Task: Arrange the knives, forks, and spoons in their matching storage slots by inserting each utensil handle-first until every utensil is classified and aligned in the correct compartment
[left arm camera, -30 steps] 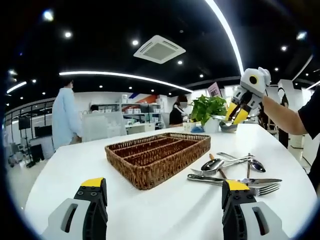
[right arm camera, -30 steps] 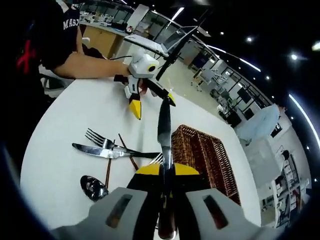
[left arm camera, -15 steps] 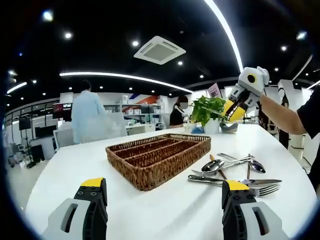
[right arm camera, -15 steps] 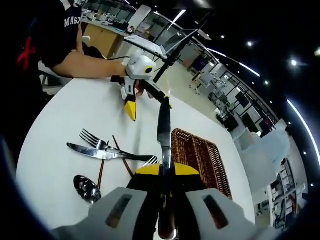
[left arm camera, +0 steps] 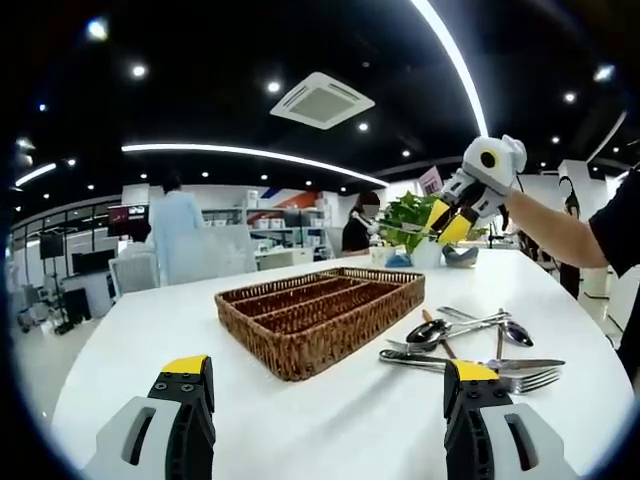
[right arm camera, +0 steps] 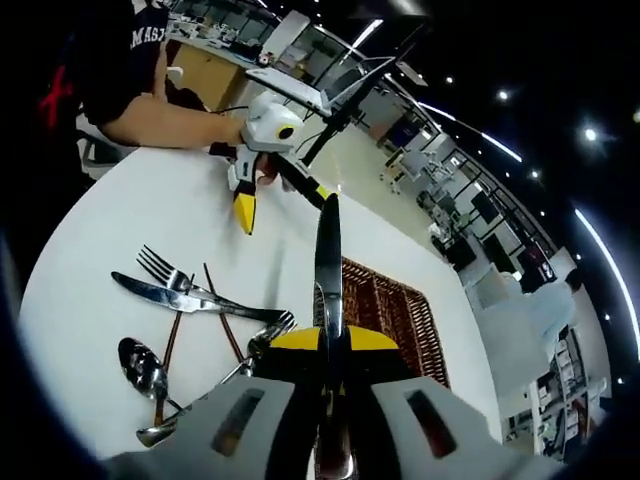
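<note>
A brown wicker cutlery tray (left arm camera: 320, 312) with long slots lies mid-table. Right of it lies a loose pile of spoons, forks and a knife (left arm camera: 470, 345). My left gripper (left arm camera: 328, 378) hovers low over the near table, open, with nothing between its jaws. My right gripper (left arm camera: 447, 221) is raised beyond the tray's far right end, shut on a table knife (left arm camera: 392, 226). In the right gripper view the knife blade (right arm camera: 328, 262) sticks straight out of the shut right gripper (right arm camera: 328, 342), above the tray (right arm camera: 385, 312). The left gripper (right arm camera: 284, 202) shows beyond, with the knife (right arm camera: 190, 296), fork (right arm camera: 162, 268) and spoon (right arm camera: 140, 362) at left.
A potted green plant (left arm camera: 415, 214) stands at the table's far edge behind the tray. The white round table (left arm camera: 150, 340) has bare surface left of the tray. A person's sleeve and forearm (left arm camera: 570, 225) reach in from the right. People stand in the office behind.
My right gripper has carried the knife leftward and nearer the tray's far end. The left gripper has held still. A person in the background has walked to the right.
</note>
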Demonstrator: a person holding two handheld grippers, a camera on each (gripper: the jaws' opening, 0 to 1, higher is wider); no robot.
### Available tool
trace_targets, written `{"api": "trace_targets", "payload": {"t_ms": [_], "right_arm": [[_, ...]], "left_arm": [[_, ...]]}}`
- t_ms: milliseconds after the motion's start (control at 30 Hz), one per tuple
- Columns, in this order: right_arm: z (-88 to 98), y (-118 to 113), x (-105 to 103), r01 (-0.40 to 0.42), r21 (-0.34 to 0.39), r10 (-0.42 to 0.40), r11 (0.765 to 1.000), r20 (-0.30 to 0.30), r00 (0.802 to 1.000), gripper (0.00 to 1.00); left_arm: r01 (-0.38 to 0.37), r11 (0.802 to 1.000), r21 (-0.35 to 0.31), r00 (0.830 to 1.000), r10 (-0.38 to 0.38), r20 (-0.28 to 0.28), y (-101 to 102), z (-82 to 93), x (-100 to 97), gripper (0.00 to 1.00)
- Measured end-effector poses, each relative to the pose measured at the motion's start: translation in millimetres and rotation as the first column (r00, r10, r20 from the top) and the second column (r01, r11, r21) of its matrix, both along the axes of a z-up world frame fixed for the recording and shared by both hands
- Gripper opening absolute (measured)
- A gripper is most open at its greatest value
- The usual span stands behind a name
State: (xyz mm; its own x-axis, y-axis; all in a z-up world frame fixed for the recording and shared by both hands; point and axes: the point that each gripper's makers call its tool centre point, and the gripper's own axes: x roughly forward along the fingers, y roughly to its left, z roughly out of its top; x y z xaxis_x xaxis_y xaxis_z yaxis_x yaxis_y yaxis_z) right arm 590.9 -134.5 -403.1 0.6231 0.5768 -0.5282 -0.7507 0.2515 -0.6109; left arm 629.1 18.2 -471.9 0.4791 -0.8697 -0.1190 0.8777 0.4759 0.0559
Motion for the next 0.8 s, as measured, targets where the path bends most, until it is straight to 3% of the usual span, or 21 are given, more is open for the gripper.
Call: {"api": "trace_targets", "payload": {"t_ms": [333,800], "right_arm": [[-2.6,-3.5,16.2,-0.006,0.009,0.006,1.0,-0.016,1.0,0.04],[-4.4,-10.7,48.4,-0.007,0.009,0.007,1.0,-0.02,1.0,0.04]], "left_arm": [[0.026,1.0,0.005,1.0,-0.026,-0.006,-4.8,0.9,-6.4,1.0],[0.008,1.0,0.019,1.0,-0.008,-0.014,-1.2,-4.8,-0.6,1.0]]}}
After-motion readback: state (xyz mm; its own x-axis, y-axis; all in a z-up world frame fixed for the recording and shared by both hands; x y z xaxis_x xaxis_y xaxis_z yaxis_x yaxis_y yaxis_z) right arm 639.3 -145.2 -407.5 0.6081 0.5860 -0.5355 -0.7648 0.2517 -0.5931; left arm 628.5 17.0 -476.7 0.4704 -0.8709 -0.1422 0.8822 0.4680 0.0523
